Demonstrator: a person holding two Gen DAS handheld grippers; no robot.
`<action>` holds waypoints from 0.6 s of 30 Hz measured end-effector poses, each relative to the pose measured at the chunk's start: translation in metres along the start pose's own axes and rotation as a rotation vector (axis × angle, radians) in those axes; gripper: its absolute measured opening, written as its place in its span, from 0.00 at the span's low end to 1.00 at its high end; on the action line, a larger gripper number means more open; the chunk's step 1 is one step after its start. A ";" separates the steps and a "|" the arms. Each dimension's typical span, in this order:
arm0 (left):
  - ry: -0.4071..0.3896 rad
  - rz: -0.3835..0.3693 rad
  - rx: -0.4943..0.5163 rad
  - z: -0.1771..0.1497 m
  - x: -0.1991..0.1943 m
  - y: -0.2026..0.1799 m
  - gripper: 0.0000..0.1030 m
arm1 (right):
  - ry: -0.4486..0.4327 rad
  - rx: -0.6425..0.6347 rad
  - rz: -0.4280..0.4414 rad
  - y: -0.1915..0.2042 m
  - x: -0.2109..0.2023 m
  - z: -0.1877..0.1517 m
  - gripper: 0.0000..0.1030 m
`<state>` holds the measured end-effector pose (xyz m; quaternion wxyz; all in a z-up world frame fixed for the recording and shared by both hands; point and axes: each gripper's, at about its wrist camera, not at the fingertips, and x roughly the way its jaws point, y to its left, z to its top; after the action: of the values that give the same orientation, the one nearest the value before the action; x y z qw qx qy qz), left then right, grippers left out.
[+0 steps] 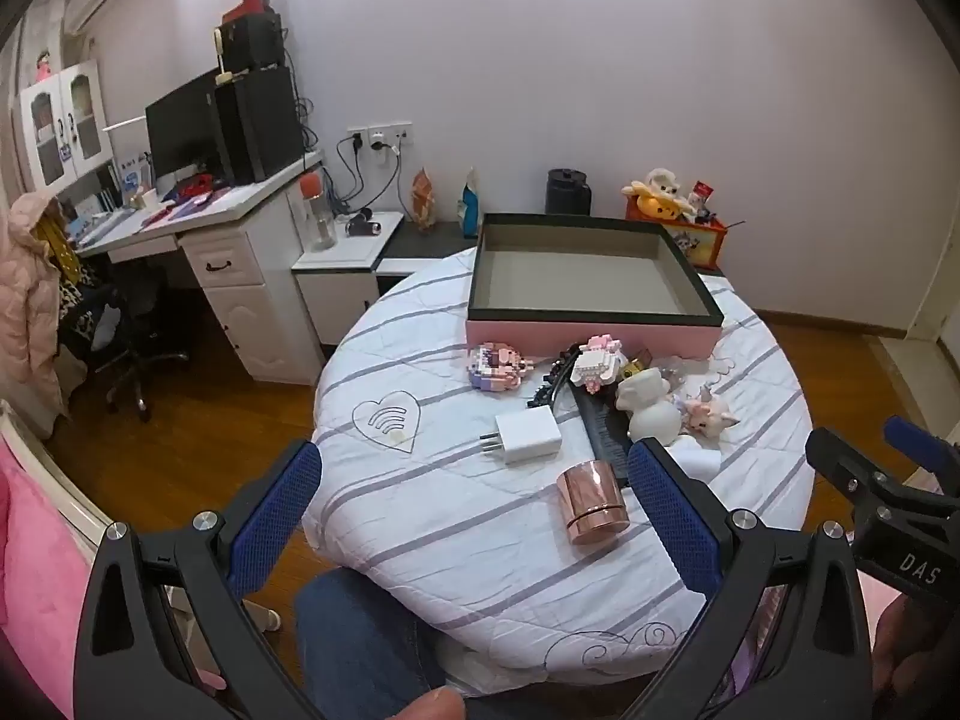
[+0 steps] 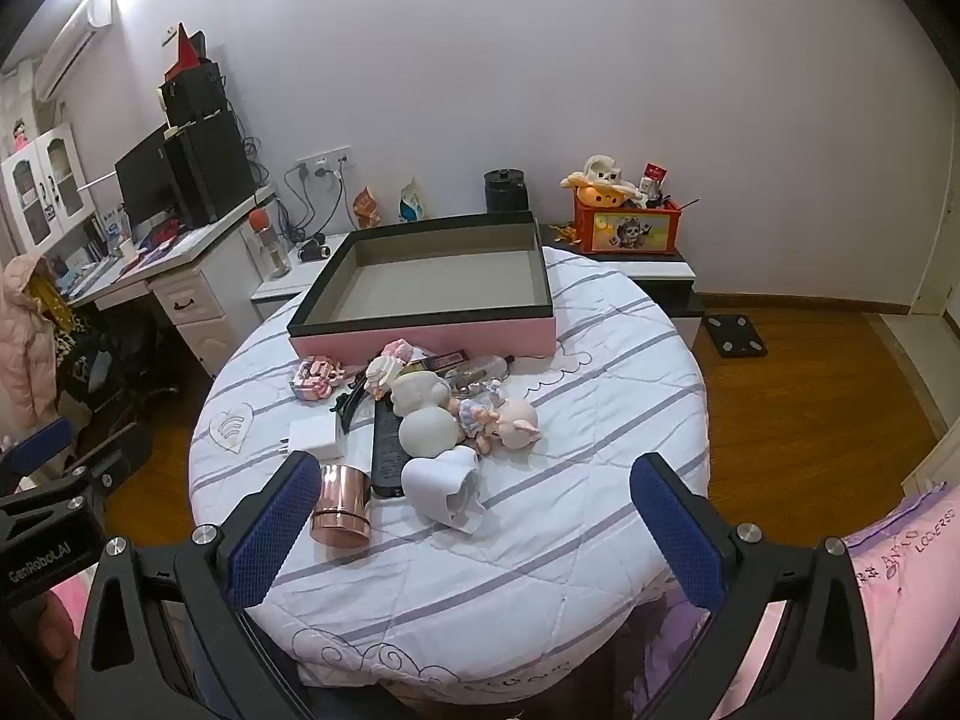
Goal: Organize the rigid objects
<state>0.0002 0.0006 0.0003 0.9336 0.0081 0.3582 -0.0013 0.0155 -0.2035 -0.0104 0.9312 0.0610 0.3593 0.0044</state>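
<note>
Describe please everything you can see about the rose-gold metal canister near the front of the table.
The rose-gold canister is a short, shiny cylinder that looks like polished metal. A thin groove runs around it near the bottom, which suggests two parts, perhaps a lid or base. It seems closed and stands roughly upright on the striped white tablecloth. It is the item nearest the front edge, just in front of the white charger plug and beside the dark comb. Neither gripper touches it.
</note>
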 end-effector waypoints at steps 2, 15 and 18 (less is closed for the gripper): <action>-0.012 0.004 0.002 0.001 0.000 0.001 1.00 | 0.000 0.002 0.007 0.000 0.000 0.000 1.00; -0.012 -0.024 0.003 0.001 -0.007 0.004 1.00 | 0.005 -0.016 0.009 -0.004 -0.002 0.006 1.00; -0.004 -0.025 -0.005 0.001 -0.006 0.005 1.00 | 0.006 -0.023 0.004 0.001 0.000 0.005 1.00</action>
<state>-0.0029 0.0051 0.0051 0.9342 0.0015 0.3566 -0.0120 0.0189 -0.2030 -0.0061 0.9308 0.0508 0.3617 0.0105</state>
